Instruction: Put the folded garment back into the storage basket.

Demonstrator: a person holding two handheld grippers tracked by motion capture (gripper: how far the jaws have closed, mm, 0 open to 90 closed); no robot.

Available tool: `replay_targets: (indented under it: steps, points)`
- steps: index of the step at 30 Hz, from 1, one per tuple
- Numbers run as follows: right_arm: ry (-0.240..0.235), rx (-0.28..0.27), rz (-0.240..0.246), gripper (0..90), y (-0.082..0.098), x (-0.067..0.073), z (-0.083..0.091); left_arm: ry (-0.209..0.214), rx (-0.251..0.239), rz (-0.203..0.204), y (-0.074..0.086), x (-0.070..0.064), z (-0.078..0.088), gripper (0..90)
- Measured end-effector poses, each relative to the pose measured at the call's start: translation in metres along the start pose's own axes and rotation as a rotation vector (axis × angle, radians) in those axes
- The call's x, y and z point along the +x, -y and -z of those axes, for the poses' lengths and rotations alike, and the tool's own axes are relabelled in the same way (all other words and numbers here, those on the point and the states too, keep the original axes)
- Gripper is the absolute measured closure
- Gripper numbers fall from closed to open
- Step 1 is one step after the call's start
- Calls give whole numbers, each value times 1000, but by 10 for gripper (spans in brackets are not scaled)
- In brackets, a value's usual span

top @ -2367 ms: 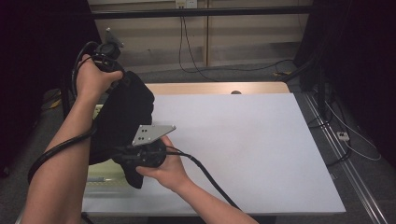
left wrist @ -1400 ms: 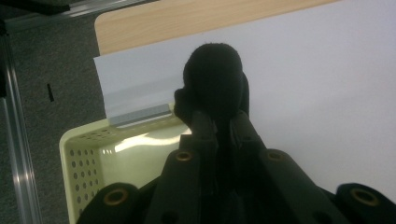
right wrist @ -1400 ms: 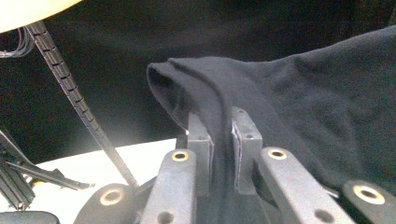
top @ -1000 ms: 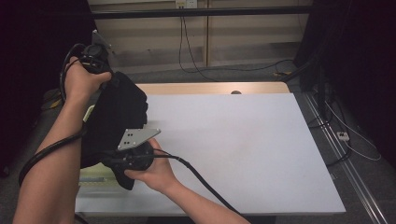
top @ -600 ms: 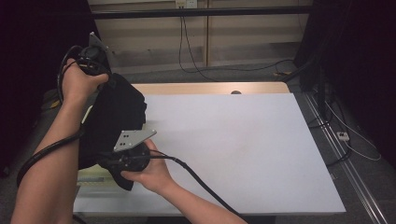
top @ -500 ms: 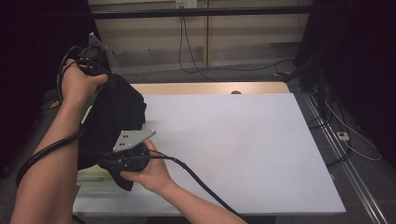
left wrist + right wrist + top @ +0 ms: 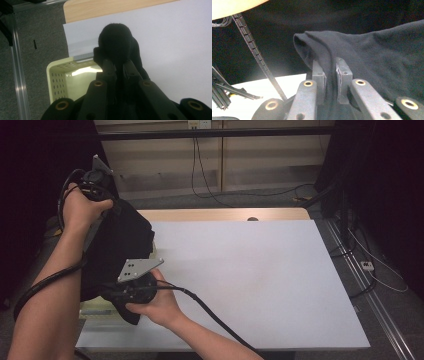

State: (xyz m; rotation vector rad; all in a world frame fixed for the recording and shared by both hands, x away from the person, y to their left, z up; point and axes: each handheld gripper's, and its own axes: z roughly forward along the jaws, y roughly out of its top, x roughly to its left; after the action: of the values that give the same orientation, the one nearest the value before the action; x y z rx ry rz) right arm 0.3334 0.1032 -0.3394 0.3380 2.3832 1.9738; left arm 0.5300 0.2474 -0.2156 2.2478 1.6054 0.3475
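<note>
We find 1 black garment (image 7: 117,251) held up between 2 grippers at the table's left edge, above a pale perforated basket (image 7: 60,80); it hangs clear of the white table surface (image 7: 250,270) for most of its length, though its lower folds are too dark to trace.

The left gripper (image 7: 95,182) is raised high at the far left, its jaws pinched nearly together on a bunched fold of the cloth; in the left gripper view (image 7: 117,72) the fabric rises in a rounded lump just beyond the tips. The right gripper (image 7: 132,290) sits low, near the table's front-left corner, jaws likewise clamped on a fold; the right gripper view (image 7: 331,72) shows cloth gripped between the pads and draping away to one side.

We judge the 2 grips to be set well apart, 1 high and 1 low, so that the garment is stretched open rather than left in a heap; this suits lifting it from the basket and spreading it on the table. Which edges of the garment are held, we cannot tell.
</note>
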Motion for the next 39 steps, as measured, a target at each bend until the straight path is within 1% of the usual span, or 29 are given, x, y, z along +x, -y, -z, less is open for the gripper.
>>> replay_targets:
  steps: [6, 8, 9, 11, 13, 14, 15, 17, 21, 24, 25, 26, 27, 30, 31, 34, 35, 37, 39]
  points:
    - [1, 9, 2, 809, 1, -1, -1, -7, 0, 8, 1, 1, 1, 834]
    - [-2, 7, 1, 809, 1, -1, -2, -8, 1, 1, 1, 1, 2, 834]
    - [-5, 7, 4, 809, 2, -1, -2, -9, -3, 7, 1, 1, 2, 835]
    - [-2, 13, 6, 809, 2, -1, -3, -12, -2, 0, 1, 3, 2, 835]
    - [0, 14, 4, 809, 3, -2, -4, -11, -2, 1, 2, 5, 1, 835]
    - [0, 12, 5, 809, 4, -2, -5, -12, -6, 10, 2, 5, 0, 835]
    - [-1, 13, 3, 809, 4, -3, -5, -12, 0, 2, 3, 6, 0, 834]
    - [-3, 18, 6, 809, 4, -3, -6, -13, -3, 12, 4, 8, -2, 834]
    - [-8, 23, 1, 809, 6, -3, -9, -14, 2, 16, 6, 12, -6, 834]
    - [-8, 23, -3, 809, 7, -4, -11, 2, -1, 14, 6, 14, -8, 834]
    - [-6, 26, -5, 809, 7, -4, -12, 1, -3, 12, 6, 14, -9, 834]
    - [-6, 26, -3, 809, 8, -5, -13, -1, -6, 19, 6, 14, -10, 834]
    - [-5, 26, -5, 808, 8, -5, -14, -1, -2, 10, 7, 15, -10, 834]
    - [-4, 33, -8, 808, 10, -6, -15, -6, -3, 14, 7, 16, -13, 833]
    - [-5, 36, -9, 808, 10, -6, -15, -1, -3, 17, 8, 16, -14, 833]
    - [-4, 43, -9, 808, 12, -7, -17, -5, 0, 13, 8, 17, -16, 833]
    - [-4, 41, -11, 808, 12, -6, -17, -8, 0, 21, 8, 17, -17, 833]
    - [-4, 43, -11, 808, 12, -6, -18, -5, 2, 20, 8, 17, -18, 833]
    - [-4, 41, -11, 808, 13, -6, -18, -10, 3, 11, 9, 17, -19, 833]
